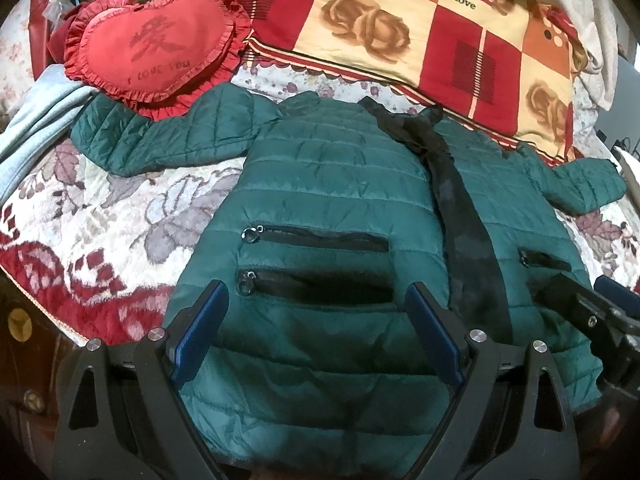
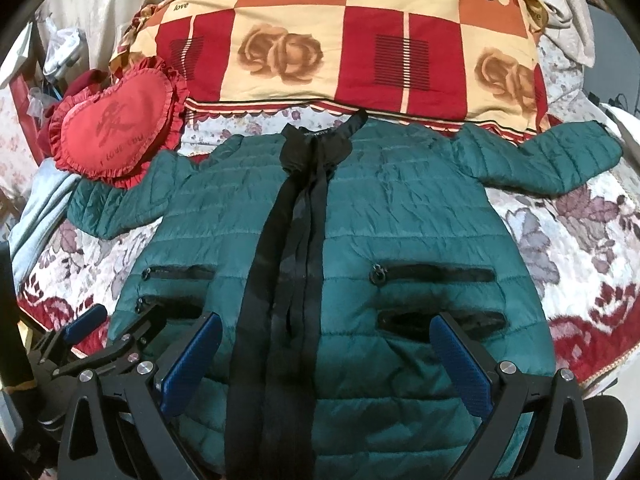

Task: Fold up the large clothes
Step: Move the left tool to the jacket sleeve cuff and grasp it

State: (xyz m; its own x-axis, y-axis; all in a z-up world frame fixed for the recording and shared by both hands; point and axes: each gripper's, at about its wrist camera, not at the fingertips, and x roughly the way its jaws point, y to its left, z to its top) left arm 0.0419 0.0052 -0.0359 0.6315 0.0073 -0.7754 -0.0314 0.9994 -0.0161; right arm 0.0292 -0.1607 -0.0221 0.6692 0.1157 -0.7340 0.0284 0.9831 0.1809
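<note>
A dark green quilted puffer jacket (image 1: 332, 184) lies flat on the bed, front up, sleeves spread to both sides, with a black zipper band down its middle (image 1: 460, 216). It also shows in the right wrist view (image 2: 400, 216). My left gripper (image 1: 316, 312) is open and empty, hovering over the jacket's lower left panel near two zip pockets (image 1: 316, 240). My right gripper (image 2: 326, 344) is open and empty over the lower right panel. It also shows at the right edge of the left wrist view (image 1: 588, 300). The left gripper shows at the left of the right wrist view (image 2: 116, 324).
The bed has a floral red and white blanket (image 1: 100, 216). A red heart-shaped cushion (image 1: 156, 44) touches the jacket's left sleeve. A folded checkered rose quilt (image 2: 352, 44) lies beyond the collar. Light blue cloth (image 1: 36, 120) sits at the left.
</note>
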